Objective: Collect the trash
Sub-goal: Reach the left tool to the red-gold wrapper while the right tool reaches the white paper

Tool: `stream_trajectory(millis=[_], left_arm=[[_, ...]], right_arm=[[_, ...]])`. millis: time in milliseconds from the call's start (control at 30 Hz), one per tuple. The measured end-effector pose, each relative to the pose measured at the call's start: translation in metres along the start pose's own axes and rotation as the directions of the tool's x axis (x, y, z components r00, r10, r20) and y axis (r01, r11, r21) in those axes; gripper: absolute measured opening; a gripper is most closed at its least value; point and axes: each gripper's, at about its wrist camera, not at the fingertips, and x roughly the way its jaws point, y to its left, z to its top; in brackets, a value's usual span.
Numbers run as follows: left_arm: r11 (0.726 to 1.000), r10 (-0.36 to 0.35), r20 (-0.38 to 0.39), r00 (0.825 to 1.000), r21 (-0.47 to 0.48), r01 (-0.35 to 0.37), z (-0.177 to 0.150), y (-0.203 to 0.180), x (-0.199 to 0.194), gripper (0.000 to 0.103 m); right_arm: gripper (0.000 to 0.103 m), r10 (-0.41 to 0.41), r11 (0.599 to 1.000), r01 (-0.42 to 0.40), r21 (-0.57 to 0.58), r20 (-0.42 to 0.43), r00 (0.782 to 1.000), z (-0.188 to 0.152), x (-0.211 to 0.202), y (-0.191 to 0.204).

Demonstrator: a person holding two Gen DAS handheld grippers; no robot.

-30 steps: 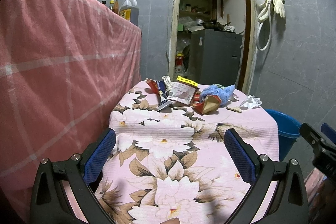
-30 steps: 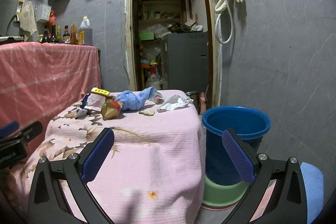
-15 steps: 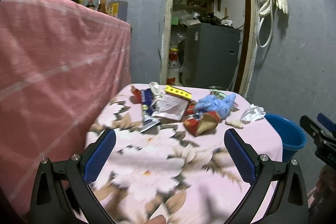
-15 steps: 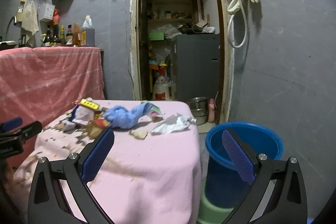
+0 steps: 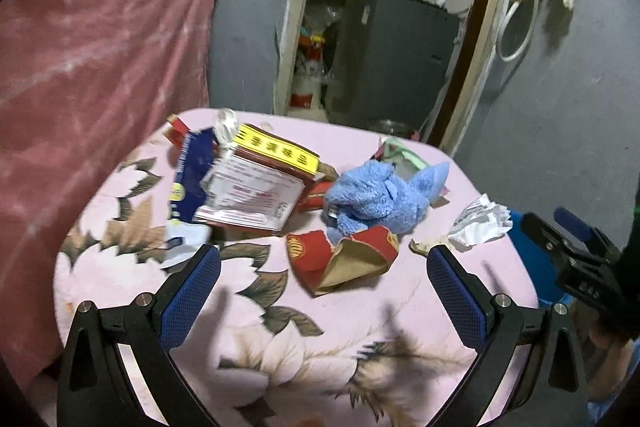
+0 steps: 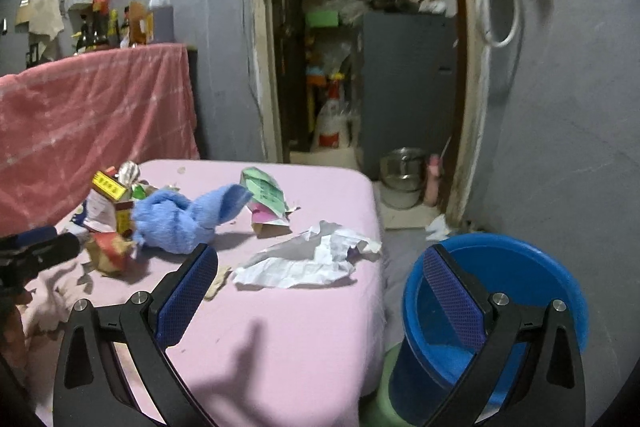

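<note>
Closest to the lenses, both grippers hang over the near part of the table with nothing between their blue pads: the left gripper [image 5: 323, 265] has its jaws spread wide, and so does the right gripper [image 6: 318, 265].

Just ahead of the left gripper, and roughly centred between its fingers, lies a torn red-and-gold paper carton [image 5: 342, 259], flattened on the floral tablecloth [image 5: 280, 347], its long axis running across the jaw opening from left to right. Ahead of the right gripper, a little forward and between its fingers, sits the crumpled white paper [image 6: 310, 259], stretched sideways near the table's right edge. The blue bucket [image 6: 520, 291] stands on the floor just beside that edge, partly behind the right gripper's right finger, so the right side looks the handier one for the paper and the drop.

Farther back, a blue plush cloth [image 5: 380, 197] lies in the middle of the clutter. To its left is a flat food packet with a yellow strip [image 5: 256, 187] over a dark blue wrapper [image 5: 190, 179]. A green-and-pink packet [image 6: 266, 197] stands behind it toward the far edge.

Nothing appears collected yet, judging by the litter on the table.
</note>
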Motion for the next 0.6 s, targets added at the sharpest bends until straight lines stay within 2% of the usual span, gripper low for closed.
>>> stream_trajectory(millis=[200, 300, 433, 533, 600], left_arm=[[1.0, 0.013, -0.045, 0.999, 0.025, -0.012, 0.006, -0.005, 0.025, 0.1], [1.0, 0.0, -0.094, 0.996, 0.027, 0.002, 0.006, -0.005, 0.037, 0.092], [1.0, -0.016, -0.15, 0.989, -0.012, 0.014, 0.007, 0.002, 0.048, 0.074], [0.999, -0.036, -0.14, 0.989, -0.039, 0.031, 0.008, 0.006, 0.046, 0.069], [0.998, -0.041, -0.138, 0.99, -0.046, 0.035, 0.008, 0.007, 0.046, 0.069]], right_arm=[[0.103, 0.037, 0.998, -0.042, -0.048, -0.099, 0.994, 0.005, 0.038, -0.007], [0.103, 0.044, 0.996, -0.054, -0.068, -0.131, 0.99, 0.005, 0.049, -0.01], [0.103, 0.033, 0.992, -0.052, -0.115, -0.158, 0.987, 0.006, 0.062, -0.004], [0.103, 0.034, 0.989, -0.057, -0.138, -0.164, 0.986, 0.009, 0.067, 0.0], [0.1, 0.043, 0.987, -0.071, -0.145, -0.19, 0.981, 0.011, 0.072, 0.001]])
